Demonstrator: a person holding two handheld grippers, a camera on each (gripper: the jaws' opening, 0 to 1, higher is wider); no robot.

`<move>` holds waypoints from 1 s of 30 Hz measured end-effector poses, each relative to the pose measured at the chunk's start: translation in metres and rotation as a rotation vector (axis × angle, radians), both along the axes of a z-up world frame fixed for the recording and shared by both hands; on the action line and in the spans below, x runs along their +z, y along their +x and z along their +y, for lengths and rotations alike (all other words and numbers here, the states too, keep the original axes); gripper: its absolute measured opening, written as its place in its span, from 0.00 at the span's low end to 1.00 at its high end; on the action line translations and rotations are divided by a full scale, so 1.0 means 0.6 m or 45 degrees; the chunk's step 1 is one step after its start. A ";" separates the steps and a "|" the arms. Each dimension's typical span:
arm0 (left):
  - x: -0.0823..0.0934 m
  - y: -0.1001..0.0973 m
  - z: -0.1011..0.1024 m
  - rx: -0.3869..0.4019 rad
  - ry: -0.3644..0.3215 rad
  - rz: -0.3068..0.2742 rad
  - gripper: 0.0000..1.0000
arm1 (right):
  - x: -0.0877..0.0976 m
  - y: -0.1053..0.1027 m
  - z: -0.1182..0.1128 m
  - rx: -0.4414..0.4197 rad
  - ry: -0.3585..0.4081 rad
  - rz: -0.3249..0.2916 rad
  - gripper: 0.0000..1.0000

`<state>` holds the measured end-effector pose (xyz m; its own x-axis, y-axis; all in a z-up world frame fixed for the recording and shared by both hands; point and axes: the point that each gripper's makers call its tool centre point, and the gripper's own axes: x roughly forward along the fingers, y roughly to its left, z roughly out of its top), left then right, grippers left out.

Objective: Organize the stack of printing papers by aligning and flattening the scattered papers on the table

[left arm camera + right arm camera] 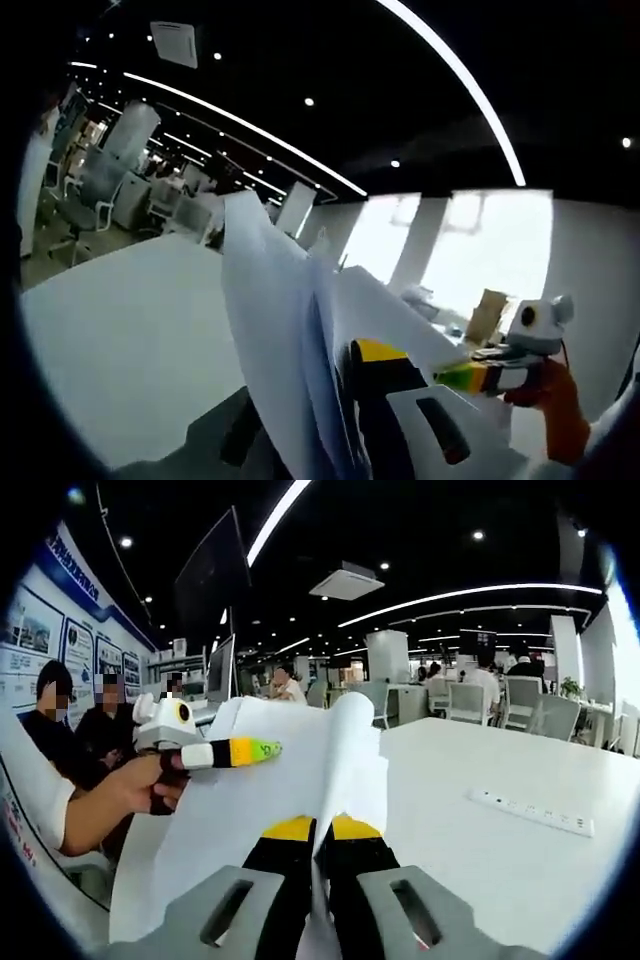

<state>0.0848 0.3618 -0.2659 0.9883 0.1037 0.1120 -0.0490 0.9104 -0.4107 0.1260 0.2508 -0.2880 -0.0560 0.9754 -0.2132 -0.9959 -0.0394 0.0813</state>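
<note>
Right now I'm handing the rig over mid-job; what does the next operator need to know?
Left hand-held gripper: shut on the stack of printing papers, gripping one edge and holding it upright above the white table.
Right hand-held gripper: shut on the same stack at its near edge; the left gripper shows at the far side, in a person's hand.
Done: sheets gathered and lifted off the table between both grippers.
Left: edges look uneven and the sheets bow, so probably tap them square on the table, then lay the stack flat. A white power strip lies on the table to the right.
</note>
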 end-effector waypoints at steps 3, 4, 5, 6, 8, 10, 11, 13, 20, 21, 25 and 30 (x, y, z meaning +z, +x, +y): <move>0.001 0.001 0.000 0.001 -0.002 -0.002 0.11 | 0.000 -0.003 0.001 0.002 0.001 0.003 0.00; 0.001 0.002 0.000 0.001 -0.003 -0.002 0.11 | 0.000 -0.004 0.002 0.003 0.001 0.004 0.00; 0.001 0.002 0.000 0.001 -0.004 -0.001 0.11 | 0.000 -0.006 0.002 0.006 -0.001 0.003 0.00; 0.001 0.003 0.000 0.001 -0.003 -0.001 0.11 | 0.000 -0.007 0.002 0.007 0.000 0.004 0.00; 0.001 0.004 -0.001 0.001 -0.003 -0.002 0.11 | 0.001 -0.008 0.003 0.006 0.002 0.009 0.00; 0.002 0.005 0.000 0.001 -0.006 -0.004 0.11 | 0.003 -0.012 0.006 0.000 0.006 0.012 0.00; 0.001 0.006 0.000 0.002 -0.007 -0.003 0.11 | 0.003 -0.013 0.008 -0.006 0.006 0.005 0.00; 0.001 0.007 0.001 0.006 -0.009 -0.002 0.11 | 0.003 -0.019 0.012 -0.007 0.000 -0.019 0.00; 0.000 0.009 0.003 0.016 0.002 -0.001 0.10 | 0.001 -0.030 0.017 0.012 0.001 -0.022 0.00; 0.000 0.009 0.003 0.021 0.024 0.000 0.09 | 0.001 -0.030 0.018 0.009 0.001 -0.022 0.00; 0.007 0.010 0.002 0.033 0.070 -0.019 0.06 | -0.006 -0.030 0.016 0.036 -0.016 -0.102 0.07; 0.010 0.008 0.004 0.036 0.072 -0.025 0.06 | 0.018 0.004 0.004 -0.053 0.054 -0.111 0.20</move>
